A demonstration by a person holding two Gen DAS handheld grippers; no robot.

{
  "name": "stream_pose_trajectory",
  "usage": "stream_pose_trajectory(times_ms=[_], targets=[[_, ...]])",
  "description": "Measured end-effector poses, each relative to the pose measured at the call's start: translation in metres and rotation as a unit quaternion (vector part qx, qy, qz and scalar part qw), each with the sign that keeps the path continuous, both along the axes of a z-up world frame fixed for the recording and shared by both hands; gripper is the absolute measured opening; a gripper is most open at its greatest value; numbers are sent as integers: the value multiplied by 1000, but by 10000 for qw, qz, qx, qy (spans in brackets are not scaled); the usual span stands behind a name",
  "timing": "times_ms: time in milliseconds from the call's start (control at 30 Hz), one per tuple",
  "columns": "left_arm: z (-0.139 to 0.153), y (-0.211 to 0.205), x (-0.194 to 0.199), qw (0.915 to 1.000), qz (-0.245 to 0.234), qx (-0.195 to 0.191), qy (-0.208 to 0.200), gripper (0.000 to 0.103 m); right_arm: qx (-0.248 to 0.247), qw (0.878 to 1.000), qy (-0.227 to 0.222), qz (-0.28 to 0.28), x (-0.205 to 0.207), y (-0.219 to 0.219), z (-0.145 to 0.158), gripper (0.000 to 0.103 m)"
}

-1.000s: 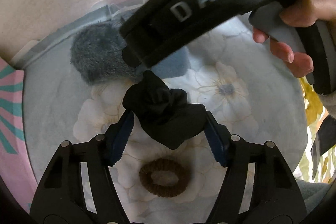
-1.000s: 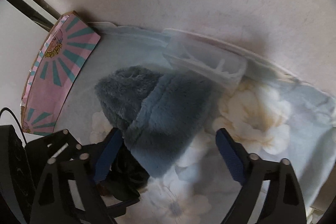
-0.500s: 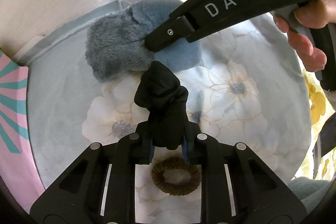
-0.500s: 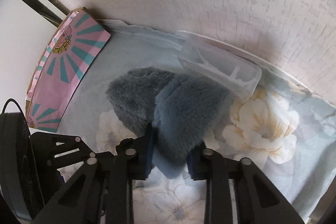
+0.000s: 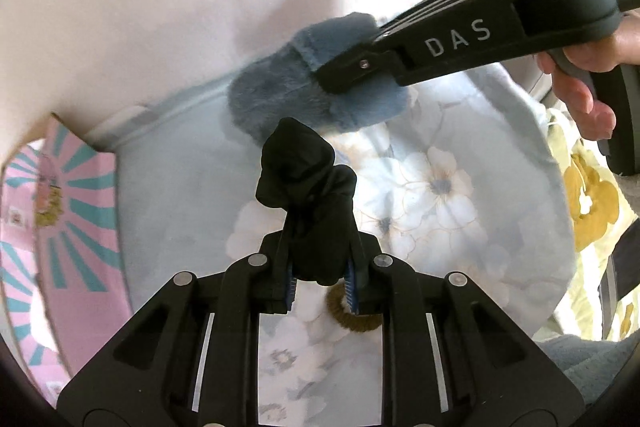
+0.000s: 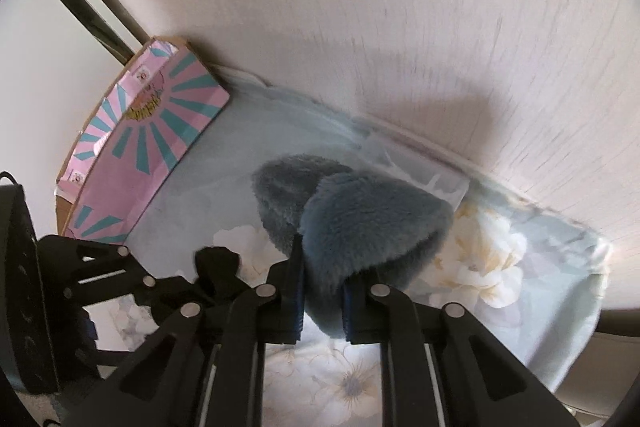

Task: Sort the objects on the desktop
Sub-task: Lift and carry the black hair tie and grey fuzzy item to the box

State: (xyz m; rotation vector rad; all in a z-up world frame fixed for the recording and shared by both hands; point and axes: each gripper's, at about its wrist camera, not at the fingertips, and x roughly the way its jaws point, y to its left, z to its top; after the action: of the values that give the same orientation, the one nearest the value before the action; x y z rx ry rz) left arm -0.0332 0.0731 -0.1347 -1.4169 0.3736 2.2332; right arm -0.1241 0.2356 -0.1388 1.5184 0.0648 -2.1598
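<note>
My left gripper (image 5: 320, 285) is shut on a black fabric scrunchie (image 5: 308, 187) and holds it up above the floral cloth (image 5: 460, 227). A brown hair tie (image 5: 354, 319) lies on the cloth just under the left fingers. My right gripper (image 6: 322, 305) is shut on a grey-blue furry pouch (image 6: 360, 227) and holds it lifted off the cloth. In the left wrist view the pouch (image 5: 288, 95) hangs from the right gripper (image 5: 340, 75) beyond the scrunchie. The left gripper with the scrunchie (image 6: 218, 265) also shows at the lower left of the right wrist view.
A pink and teal cardboard box (image 6: 148, 135) stands at the left, also in the left wrist view (image 5: 68, 211). A clear plastic tray (image 6: 424, 179) lies by the wall behind the pouch. The cloth's right edge (image 5: 556, 187) meets a yellow-flowered fabric (image 5: 592, 195).
Both grippers closed, the left on the black scrunchie and the right on the furry pouch. Both have since lifted their items off the cloth.
</note>
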Motion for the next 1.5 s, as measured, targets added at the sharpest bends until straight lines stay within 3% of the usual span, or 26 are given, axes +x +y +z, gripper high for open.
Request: stream_pose_trajectory(times_ms=[167, 500, 933, 1267, 1500], targets=[[28, -8, -9, 9998, 129, -24, 144, 16, 84, 9998, 158, -25, 2, -1, 31, 13], [77, -80, 3, 9969, 646, -38, 445, 16, 275, 9976, 603, 194, 6, -27, 91, 13], [119, -176, 0, 9872, 1402, -99, 753, 16, 213, 9900, 1008, 969, 3, -107, 139, 13], [106, -243, 11, 9756, 2122, -107, 556, 16, 324, 9765, 1039, 1858, -2, -192, 143, 13], [87, -271, 16, 9699, 2421, -25, 275, 16, 242, 9674, 685, 2426, -6, -249, 124, 13]])
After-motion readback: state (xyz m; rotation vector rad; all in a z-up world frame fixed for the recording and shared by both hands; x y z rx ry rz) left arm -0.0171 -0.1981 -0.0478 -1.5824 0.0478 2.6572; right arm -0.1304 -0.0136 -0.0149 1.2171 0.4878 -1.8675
